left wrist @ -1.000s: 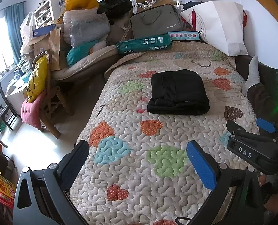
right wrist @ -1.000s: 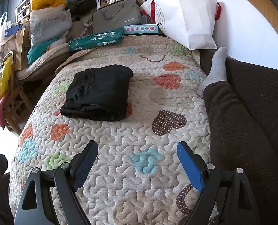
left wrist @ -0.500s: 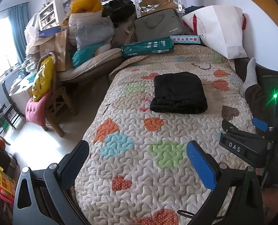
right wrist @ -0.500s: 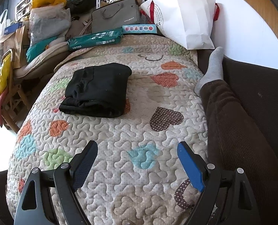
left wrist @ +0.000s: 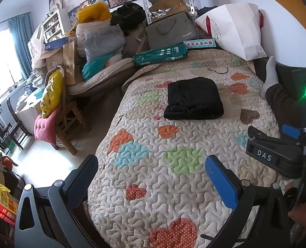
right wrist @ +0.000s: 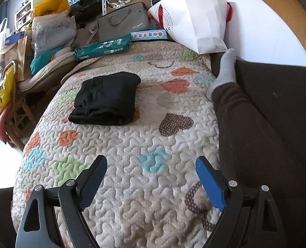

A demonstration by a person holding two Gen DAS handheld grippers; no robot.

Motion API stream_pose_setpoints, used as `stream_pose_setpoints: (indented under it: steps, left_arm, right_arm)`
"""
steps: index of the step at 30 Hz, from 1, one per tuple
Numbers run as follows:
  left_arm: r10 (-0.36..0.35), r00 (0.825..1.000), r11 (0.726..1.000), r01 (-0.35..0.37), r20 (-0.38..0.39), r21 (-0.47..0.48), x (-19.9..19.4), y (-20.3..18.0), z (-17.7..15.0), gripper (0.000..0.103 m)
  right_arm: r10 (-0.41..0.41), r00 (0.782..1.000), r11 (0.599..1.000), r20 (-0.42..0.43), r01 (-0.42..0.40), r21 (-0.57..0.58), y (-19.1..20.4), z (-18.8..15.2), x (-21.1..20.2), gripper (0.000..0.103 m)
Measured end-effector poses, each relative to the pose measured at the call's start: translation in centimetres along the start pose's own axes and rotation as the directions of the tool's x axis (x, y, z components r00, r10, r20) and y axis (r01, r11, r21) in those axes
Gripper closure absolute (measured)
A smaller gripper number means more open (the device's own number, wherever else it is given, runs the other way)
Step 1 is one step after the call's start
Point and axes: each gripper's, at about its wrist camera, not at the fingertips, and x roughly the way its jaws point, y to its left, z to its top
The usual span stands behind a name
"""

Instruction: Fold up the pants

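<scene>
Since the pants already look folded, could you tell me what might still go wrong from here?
1. The black pants lie as a loose bundle with layered edges at the near end; a nudge could undo the fold.
2. Both the left gripper and right gripper are open above the quilt; lowering them might snag its stitching.
3. The person's leg rests beside the right gripper, so a sideways sweep could hit it.

Pants [left wrist: 193, 99]: black. Quilt [right wrist: 132, 144]: beige, with orange, green, blue and brown dotted hearts. Bag [right wrist: 196, 18]: white, red handles. Sock [right wrist: 225, 70]: grey. Cushion [left wrist: 44, 128]: pink. Curtain [left wrist: 21, 45]: teal.
</scene>
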Motion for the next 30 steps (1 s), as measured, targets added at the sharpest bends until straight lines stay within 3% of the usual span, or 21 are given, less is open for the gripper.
stream_pose_setpoints:
  steps: [30]
  left_arm:
    - [-0.018,1.0,0.999,0.019,-0.016,0.036,0.0,-1.0,-0.5,0.0]
  right_arm:
    - [-0.021,0.998,0.998,0.051,0.024,-0.06,1.3,-0.2,-0.6,0.011]
